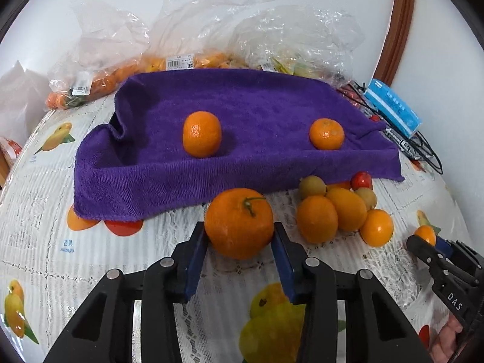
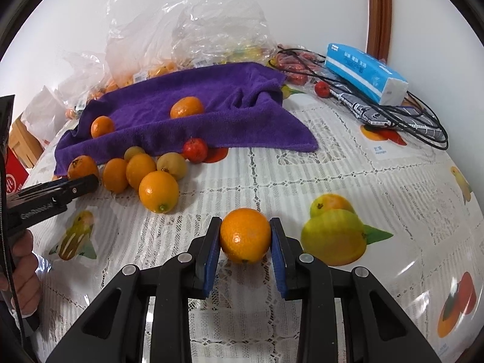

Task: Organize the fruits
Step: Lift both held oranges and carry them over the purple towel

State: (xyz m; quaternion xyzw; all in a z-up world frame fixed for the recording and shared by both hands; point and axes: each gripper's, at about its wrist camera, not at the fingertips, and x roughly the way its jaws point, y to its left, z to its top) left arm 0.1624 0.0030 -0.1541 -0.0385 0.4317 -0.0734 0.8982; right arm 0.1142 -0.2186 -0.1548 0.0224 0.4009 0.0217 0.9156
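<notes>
My left gripper (image 1: 240, 233) is shut on a large stemmed orange (image 1: 239, 224) just above the tablecloth, in front of the purple towel (image 1: 242, 103). Two small oranges (image 1: 201, 133) (image 1: 326, 133) lie on the towel. My right gripper (image 2: 245, 236) is shut on a small orange (image 2: 245, 235); it also shows at the right edge of the left wrist view (image 1: 423, 236). A pile of small oranges, two tan-green fruits and a red fruit (image 1: 341, 208) lies at the towel's front edge, also in the right wrist view (image 2: 145, 172).
Clear plastic bags of fruit (image 1: 187, 60) lie behind the towel. A blue tissue pack (image 2: 366, 72), black cables (image 2: 408, 121) and a red fruit (image 2: 322, 89) are at the back right. The fruit-print lace tablecloth (image 2: 332, 166) covers the round table.
</notes>
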